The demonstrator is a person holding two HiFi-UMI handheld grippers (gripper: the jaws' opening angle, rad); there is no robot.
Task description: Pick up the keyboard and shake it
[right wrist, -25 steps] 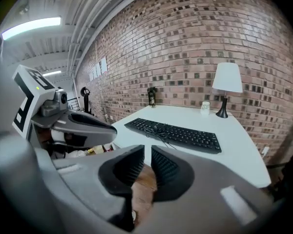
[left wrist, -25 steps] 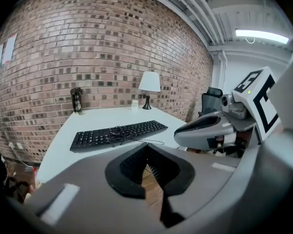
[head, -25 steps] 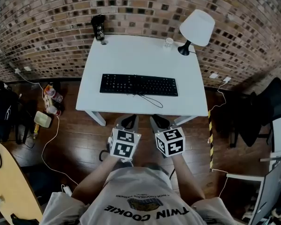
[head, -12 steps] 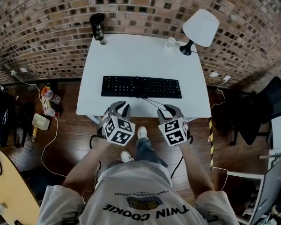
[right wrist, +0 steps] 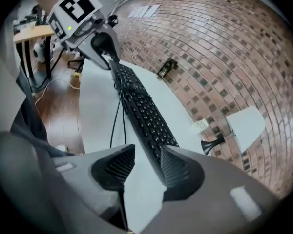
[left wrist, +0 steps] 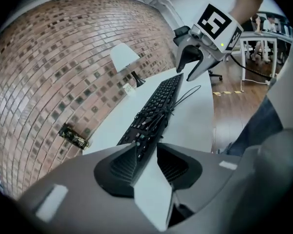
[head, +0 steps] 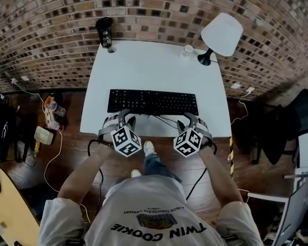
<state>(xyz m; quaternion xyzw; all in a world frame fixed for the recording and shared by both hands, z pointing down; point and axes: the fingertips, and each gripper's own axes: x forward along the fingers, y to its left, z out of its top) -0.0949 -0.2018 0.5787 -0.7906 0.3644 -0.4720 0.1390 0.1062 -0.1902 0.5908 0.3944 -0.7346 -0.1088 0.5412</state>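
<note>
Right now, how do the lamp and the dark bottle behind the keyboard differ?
The lamp has a wide white shade; the dark bottle is slim. The lamp stands at the table's back right corner, the dark bottle at its back left. Both stand clear of the keyboard.

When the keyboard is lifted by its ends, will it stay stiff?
Probably: the keyboard looks like a rigid slab, perhaps flexing slightly. Being thin, it seems light for its length. Its loose cable will likely dangle and swing.
</note>
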